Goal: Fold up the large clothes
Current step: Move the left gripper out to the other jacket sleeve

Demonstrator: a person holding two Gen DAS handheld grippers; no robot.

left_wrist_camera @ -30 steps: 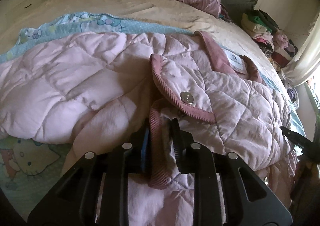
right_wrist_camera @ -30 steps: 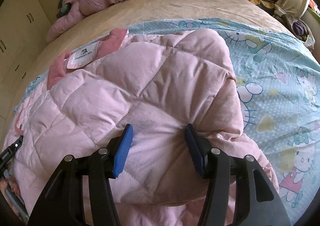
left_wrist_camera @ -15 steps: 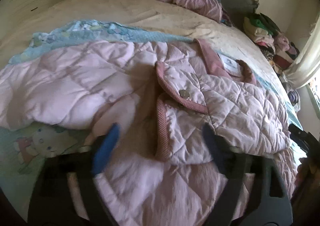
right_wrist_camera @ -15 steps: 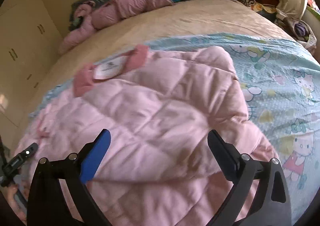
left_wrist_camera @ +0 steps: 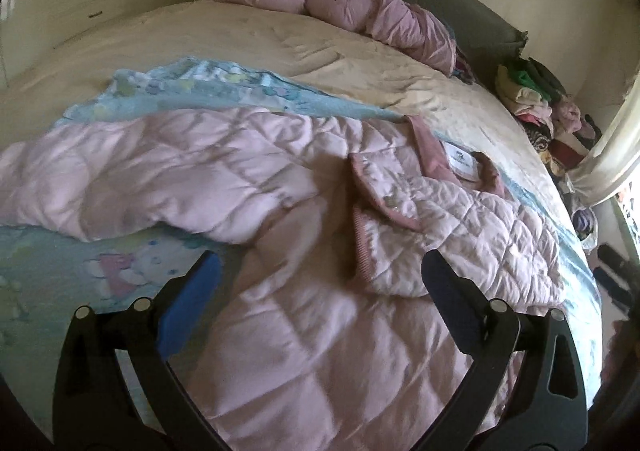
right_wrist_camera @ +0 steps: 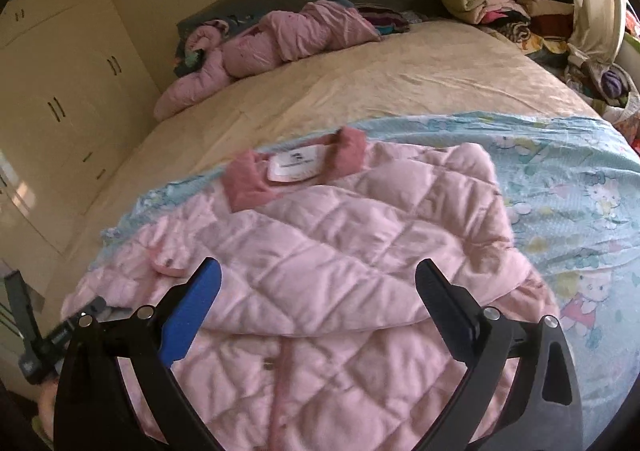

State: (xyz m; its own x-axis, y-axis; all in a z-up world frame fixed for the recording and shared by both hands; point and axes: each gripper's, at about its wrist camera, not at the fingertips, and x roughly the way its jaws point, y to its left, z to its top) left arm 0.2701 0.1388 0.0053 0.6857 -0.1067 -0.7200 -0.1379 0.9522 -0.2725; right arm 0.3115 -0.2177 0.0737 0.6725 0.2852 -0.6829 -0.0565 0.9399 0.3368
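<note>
A wide bed (right_wrist_camera: 360, 83) carries a light-blue cartoon-print sheet (right_wrist_camera: 580, 203) across its near part, and on that sheet lies the pink quilted jacket (right_wrist_camera: 340, 259), its long axis running from the hem nearest the cameras toward the headboard, with the darker pink collar (right_wrist_camera: 256, 183) and white label (right_wrist_camera: 294, 167) pointing away. One sleeve (left_wrist_camera: 140, 179) stretches out sideways to the left in the left wrist view. The left gripper (left_wrist_camera: 320, 291) and right gripper (right_wrist_camera: 318, 293) both hover over the jacket's lower part with jaws spread wide, grasping nothing.
</note>
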